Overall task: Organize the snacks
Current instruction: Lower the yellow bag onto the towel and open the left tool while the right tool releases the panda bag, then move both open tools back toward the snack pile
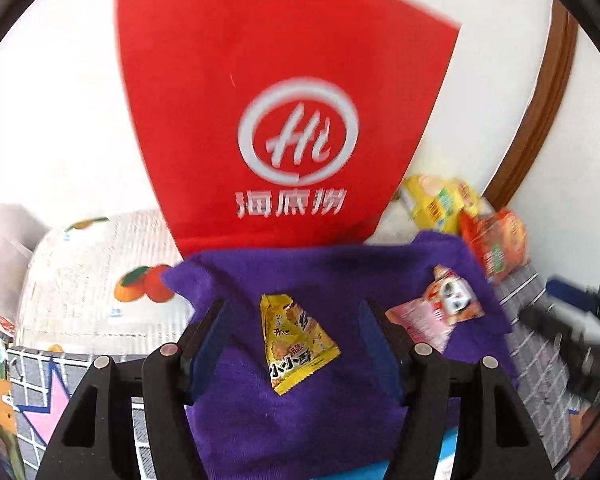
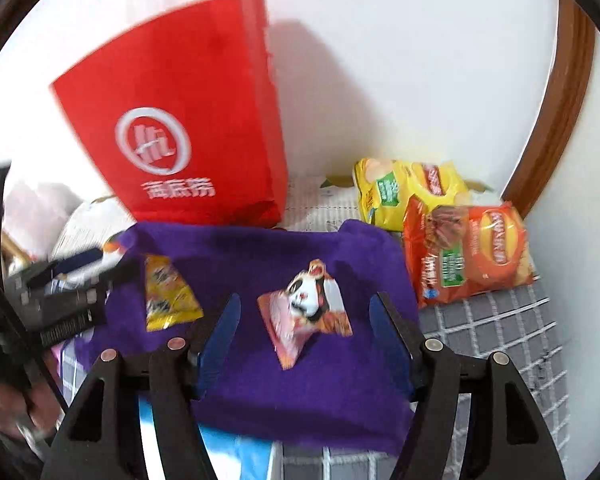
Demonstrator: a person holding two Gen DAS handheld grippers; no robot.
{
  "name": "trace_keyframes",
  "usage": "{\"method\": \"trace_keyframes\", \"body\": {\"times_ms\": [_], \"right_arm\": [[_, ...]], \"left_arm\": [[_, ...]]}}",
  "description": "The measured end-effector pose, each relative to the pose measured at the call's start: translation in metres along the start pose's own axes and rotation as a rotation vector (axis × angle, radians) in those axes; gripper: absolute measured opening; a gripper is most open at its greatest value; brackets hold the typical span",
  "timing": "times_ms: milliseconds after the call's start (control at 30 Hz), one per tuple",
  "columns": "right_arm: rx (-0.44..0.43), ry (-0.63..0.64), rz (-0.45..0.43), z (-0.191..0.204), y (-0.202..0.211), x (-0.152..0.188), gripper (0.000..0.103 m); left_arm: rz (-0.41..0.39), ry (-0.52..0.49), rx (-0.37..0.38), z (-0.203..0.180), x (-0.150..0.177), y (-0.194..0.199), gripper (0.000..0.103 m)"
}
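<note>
Left claw (image 1: 292, 344): I see its jaws apart with nothing gripped; the yellow snack packet (image 1: 296, 344) lies loose between them on the purple cloth (image 1: 292, 420).
Right claw (image 2: 304, 332): jaws apart too, empty; the panda snack packet (image 2: 308, 308) lies between them on the same cloth, untouched.
Red paper bag (image 1: 276, 92): upright at 12 o'clock behind the cloth in my left view, at 10 o'clock in my right.
Chip bags: yellow chip bag (image 2: 404, 188) and orange chip bag (image 2: 468, 252) at 2 o'clock of the cloth, sharp only in my right view.
Left view only: an orange-print cushion (image 1: 100, 280) at 9 o'clock.
Right view only: the left claw's black body at 9 o'clock, blurred.
</note>
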State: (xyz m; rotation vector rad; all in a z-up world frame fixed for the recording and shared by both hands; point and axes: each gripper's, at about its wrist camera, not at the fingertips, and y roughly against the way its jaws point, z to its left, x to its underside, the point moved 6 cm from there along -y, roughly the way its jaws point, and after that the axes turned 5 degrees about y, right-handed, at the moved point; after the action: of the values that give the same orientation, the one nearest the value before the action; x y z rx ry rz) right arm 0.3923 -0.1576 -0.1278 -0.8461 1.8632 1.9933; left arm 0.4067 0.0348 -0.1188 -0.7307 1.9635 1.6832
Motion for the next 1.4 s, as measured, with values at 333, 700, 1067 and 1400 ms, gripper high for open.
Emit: {"method": "trace_keyframes", "body": {"times_ms": [333,700,1067,1400], "right_arm": [[-0.053,0.090,-0.013,0.050,0.064,0.072,0.070],[-0.076,0.024,0.014,0.061,0.088,0.158,0.077],[-0.076,-0.052,0.051,0.049,0.082,0.213,0.077],[-0.090,-0.065,0.090,0.047,0.071,0.239,0.077]], "left_arm": [[0.009,0.056,-0.002,0.033,0.047,0.072,0.063],[0.076,0.023,0.006,0.043,0.140,0.087,0.073],[0.137,-0.061,0.028,0.037,0.183,0.064,0.073],[0.175,-0.084,0.044,0.032,0.186,0.031,0.057]]}}
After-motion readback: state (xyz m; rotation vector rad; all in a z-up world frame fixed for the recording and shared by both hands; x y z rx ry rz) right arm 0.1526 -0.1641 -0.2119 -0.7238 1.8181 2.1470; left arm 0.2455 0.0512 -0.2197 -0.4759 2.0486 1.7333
